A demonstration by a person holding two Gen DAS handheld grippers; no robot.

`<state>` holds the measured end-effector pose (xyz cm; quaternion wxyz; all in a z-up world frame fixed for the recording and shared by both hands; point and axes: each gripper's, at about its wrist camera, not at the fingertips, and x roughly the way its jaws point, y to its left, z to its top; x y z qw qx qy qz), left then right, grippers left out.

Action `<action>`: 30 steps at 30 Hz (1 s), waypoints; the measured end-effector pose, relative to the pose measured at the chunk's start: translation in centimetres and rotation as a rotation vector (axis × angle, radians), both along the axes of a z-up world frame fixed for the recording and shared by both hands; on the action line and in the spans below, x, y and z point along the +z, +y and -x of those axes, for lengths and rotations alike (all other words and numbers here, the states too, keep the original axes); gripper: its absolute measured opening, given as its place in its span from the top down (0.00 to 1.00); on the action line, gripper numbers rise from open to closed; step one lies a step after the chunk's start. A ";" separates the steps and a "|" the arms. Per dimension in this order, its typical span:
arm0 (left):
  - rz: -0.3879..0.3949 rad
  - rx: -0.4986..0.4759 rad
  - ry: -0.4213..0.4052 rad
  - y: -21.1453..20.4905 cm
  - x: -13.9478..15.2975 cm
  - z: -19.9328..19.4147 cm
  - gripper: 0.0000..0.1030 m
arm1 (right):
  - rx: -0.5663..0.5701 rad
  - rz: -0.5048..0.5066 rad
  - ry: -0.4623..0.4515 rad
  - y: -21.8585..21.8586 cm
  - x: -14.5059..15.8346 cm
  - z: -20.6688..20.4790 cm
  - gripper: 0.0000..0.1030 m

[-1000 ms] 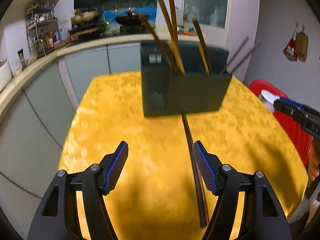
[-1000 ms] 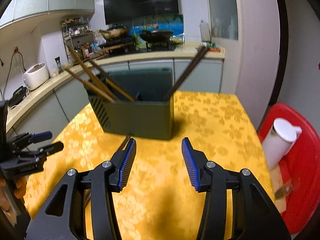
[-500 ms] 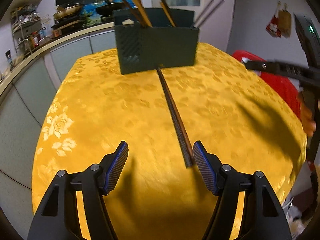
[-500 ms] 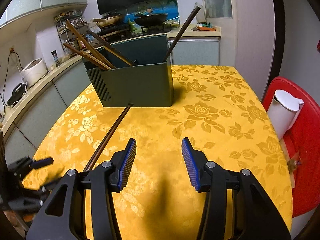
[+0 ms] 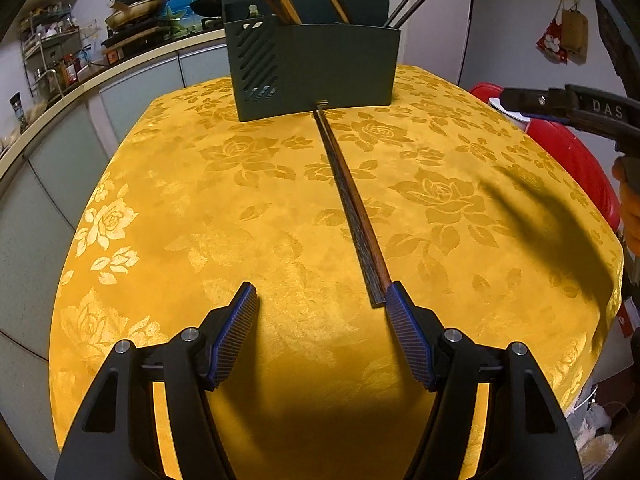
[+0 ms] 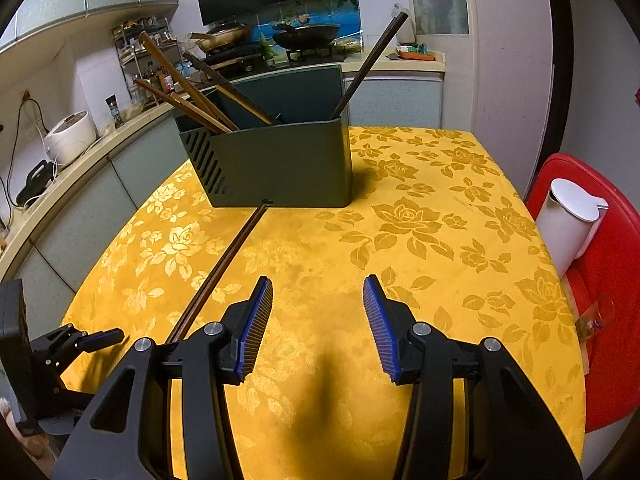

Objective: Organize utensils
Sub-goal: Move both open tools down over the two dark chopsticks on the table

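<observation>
Since the earlier frame, both grippers had dropped closer to the cloth, and the left gripper (image 5: pixel 320 304) had drawn back until the chopsticks' near end lay just ahead of its right pad.

Table (image 6: pixel 420 240): round, covered in glossy yellow cloth woven with a rose pattern.

Utensil holder (image 6: pixel 276 164): dark green rectangular box with a slotted side wall, standing at the table's far side. Several wooden chopsticks leaned out of it at angles.

Pair of chopsticks (image 5: pixel 352 208): dark brown wood, square-ended, lying flat on the cloth side by side. Long axis ran from the holder's base, where the thin tips nearly touched it, straight back toward the left gripper.

Left gripper: blue ribbed pads spread wide, nothing between them.

Right gripper (image 6: pixel 318 292): pads parted over bare cloth, holding nothing, to the right of the chopsticks.
</observation>
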<state>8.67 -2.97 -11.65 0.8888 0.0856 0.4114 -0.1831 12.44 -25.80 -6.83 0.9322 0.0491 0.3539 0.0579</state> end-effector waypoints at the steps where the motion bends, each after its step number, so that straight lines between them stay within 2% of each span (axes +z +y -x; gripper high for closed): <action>1: -0.004 0.010 -0.003 0.1 0.0 -0.1 0.37 | 0.003 0.000 0.004 0.1 -0.1 0.0 0.55; 9: -0.001 0.071 -0.005 1.4 0.0 -0.7 0.37 | 0.028 -0.007 0.043 1.3 -1.4 0.3 0.55; 15: -0.010 0.042 0.004 0.0 -0.4 -0.8 0.37 | 0.042 -0.013 0.052 1.9 -1.7 0.3 0.55; 22: 0.023 -0.012 0.013 -1.7 -0.4 -0.5 0.37 | 0.058 -0.012 0.060 2.4 -1.9 0.4 0.55; 30: 0.046 0.041 0.018 0.4 -0.2 -0.9 0.46 | 0.117 -0.025 0.088 4.4 -3.3 1.2 0.55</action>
